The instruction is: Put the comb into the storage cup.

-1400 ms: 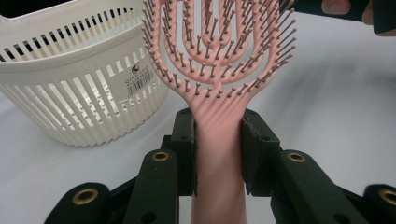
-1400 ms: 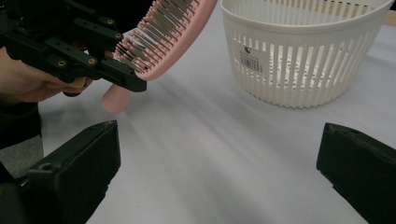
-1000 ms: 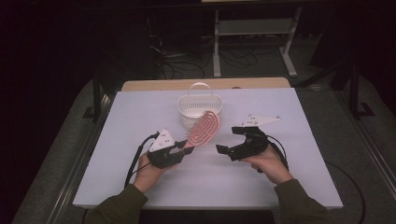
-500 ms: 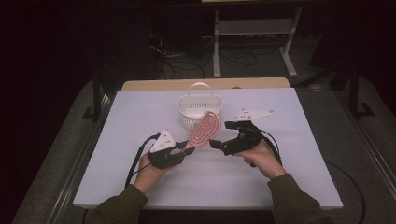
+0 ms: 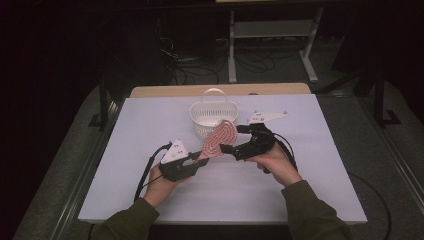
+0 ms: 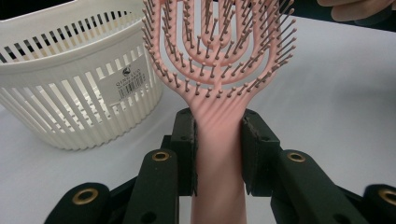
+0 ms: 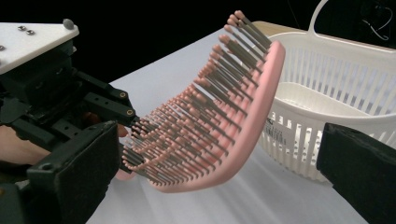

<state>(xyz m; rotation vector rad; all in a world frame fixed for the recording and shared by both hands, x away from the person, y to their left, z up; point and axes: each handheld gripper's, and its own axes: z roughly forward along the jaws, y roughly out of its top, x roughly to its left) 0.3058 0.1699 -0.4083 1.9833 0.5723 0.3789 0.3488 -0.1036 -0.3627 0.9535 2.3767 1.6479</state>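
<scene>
Left gripper (image 6: 219, 154) is clamped on the handle of a pink hairbrush (image 6: 219, 56), both black pads pressed flat against the handle's sides. Right gripper (image 7: 215, 172) stands with its jaws spread wide, the brush head (image 7: 210, 126) between them and neither pad touching it. The hairbrush (image 5: 219, 140) is held above the white table (image 5: 310, 190), tilted up from the left gripper (image 5: 197, 159) toward the right gripper (image 5: 231, 140). Its head is oval, curved and slotted, with rows of thin bristles tipped in pink. A white slatted basket (image 5: 206, 117) with a handle stands on the table just behind the brush.
</scene>
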